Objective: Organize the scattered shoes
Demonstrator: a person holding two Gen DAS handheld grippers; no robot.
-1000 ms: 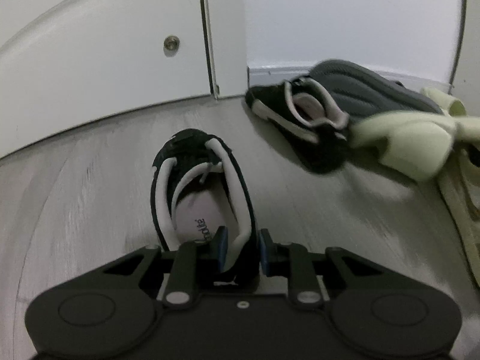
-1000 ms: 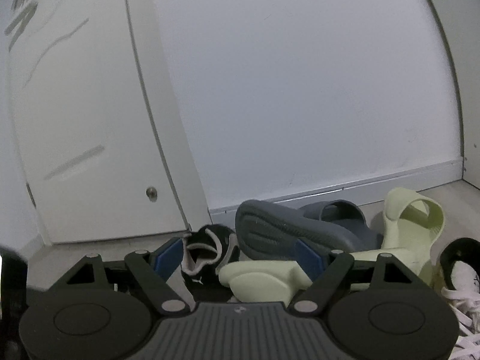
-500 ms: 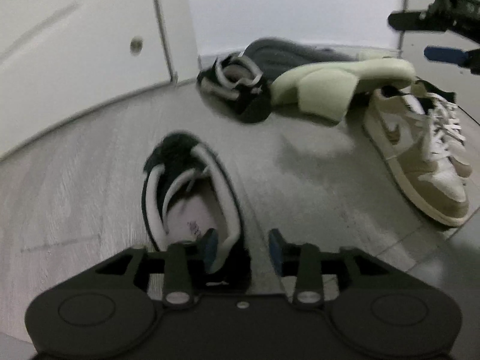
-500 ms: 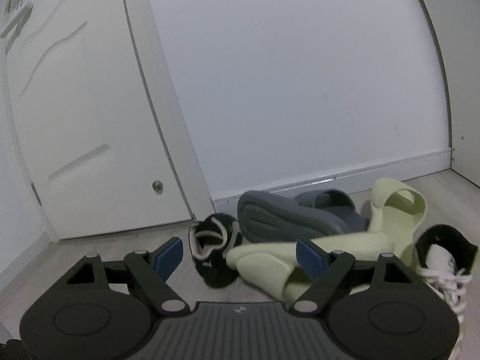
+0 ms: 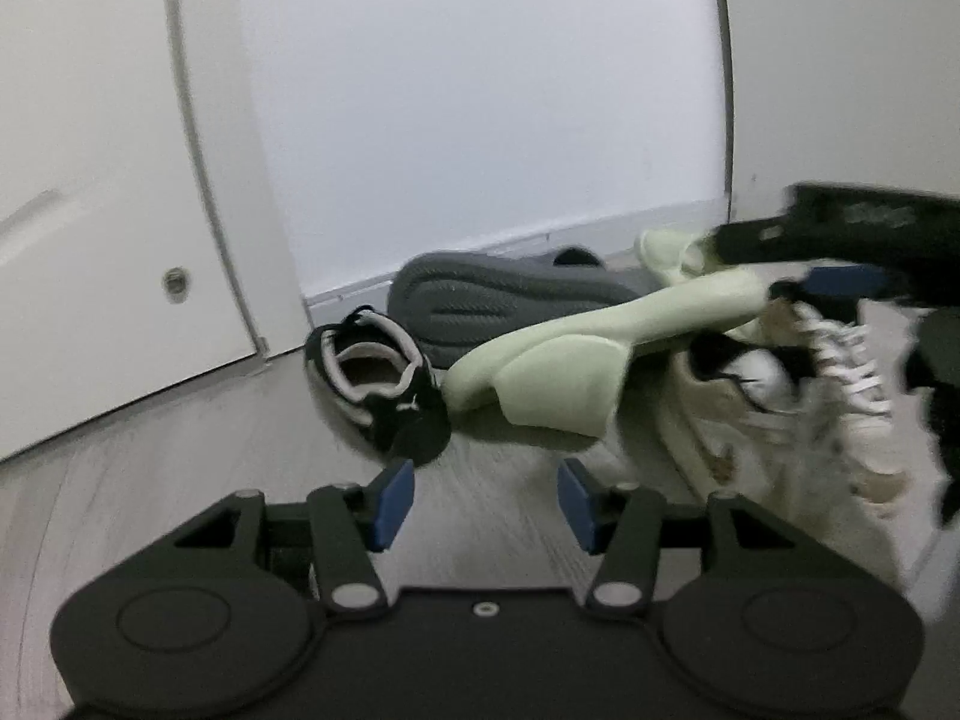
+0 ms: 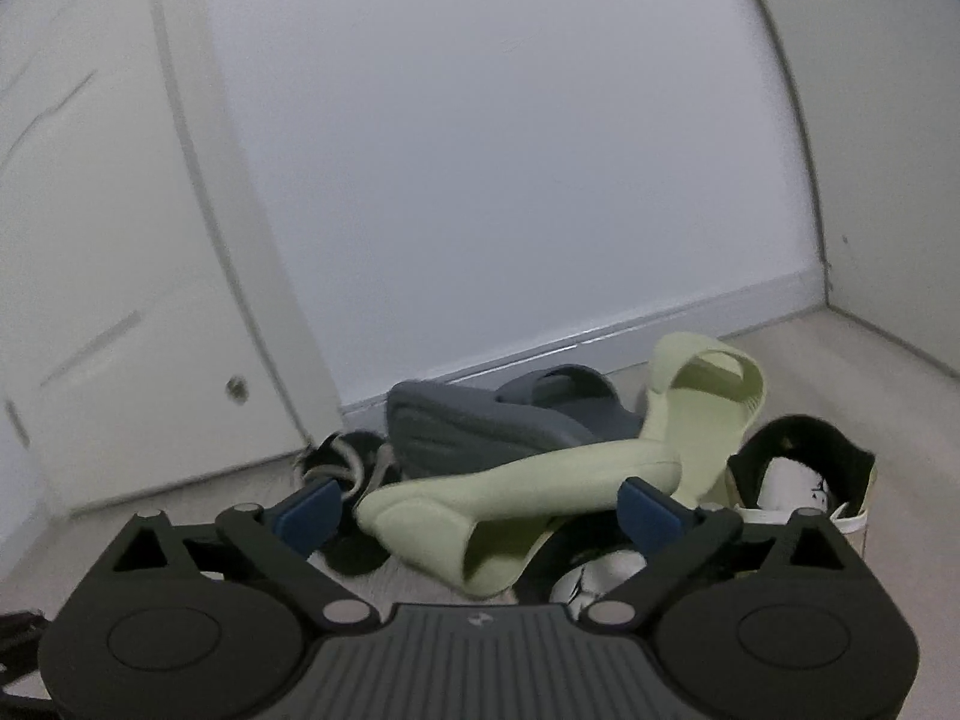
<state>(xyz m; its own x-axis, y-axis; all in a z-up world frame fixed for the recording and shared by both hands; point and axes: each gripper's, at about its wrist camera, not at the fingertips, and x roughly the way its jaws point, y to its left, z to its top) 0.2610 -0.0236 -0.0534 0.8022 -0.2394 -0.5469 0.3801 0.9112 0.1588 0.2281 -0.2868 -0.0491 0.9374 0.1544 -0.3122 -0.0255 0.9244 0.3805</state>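
- My left gripper (image 5: 485,503) hangs low over the grey floor (image 5: 180,480), jaws wide apart and holding nothing; the black sneaker (image 5: 378,381) lies just ahead and left of its tips, not touching.
- My right gripper (image 6: 474,511) is spread wide too, with the pale green slide (image 6: 510,504) lying between its pads, no contact visible.
- A second ago my left jaws pinched the heel of another black sneaker; that shoe is out of view now and the jaws have parted.
- Black sneaker's long axis runs diagonally, heel toward my claw and toe toward the door (image 5: 90,180). Green slide lies across, left to right, against the grey slide (image 6: 480,426); a white sneaker (image 5: 780,414) sits right.
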